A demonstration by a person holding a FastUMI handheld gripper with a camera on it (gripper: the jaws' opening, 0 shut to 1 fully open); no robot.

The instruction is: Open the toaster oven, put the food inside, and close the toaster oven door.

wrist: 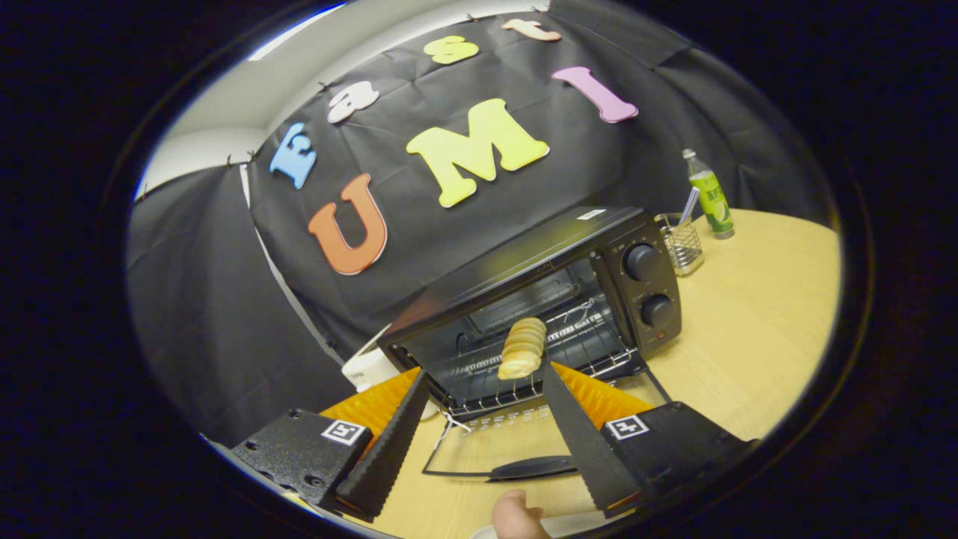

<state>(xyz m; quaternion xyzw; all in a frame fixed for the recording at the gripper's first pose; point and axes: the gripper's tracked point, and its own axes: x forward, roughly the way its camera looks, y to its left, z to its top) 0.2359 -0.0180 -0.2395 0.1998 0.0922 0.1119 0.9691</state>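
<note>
the toaster oven (539,299) stands on the desk (748,322) with its back to the booth wall, so its mouth faces the jaws and can be reached in a straight line. its glass door (479,442) is swung fully down and lies flat between the jaws and the oven mouth, handle (535,467) nearest the camera; in this position it clears the way in and acts as a low apron in front of the rack. the food (522,347), a pale ridged roll, rests on the wire rack (524,367) just inside the mouth, toward the front of the rack, a position that judging from the task suggests the placing step is done or nearly so.

the gripper (486,374) points at the oven mouth with its jaws wide apart; the two ribbed fingers (389,442) frame the door and the food without pressing on either. the right finger's tip lies just beside the roll in the picture, but whether it touches is not clear; nothing is clamped between them.

a wire holder (682,243) and a green bottle (711,196) stand to the right of the oven, well apart from the working path. a fingertip of the person (516,515) shows at the near edge of the desk, below the door handle.

remaining, by judgement: lifting the door shut, most likely by its handle.
</note>
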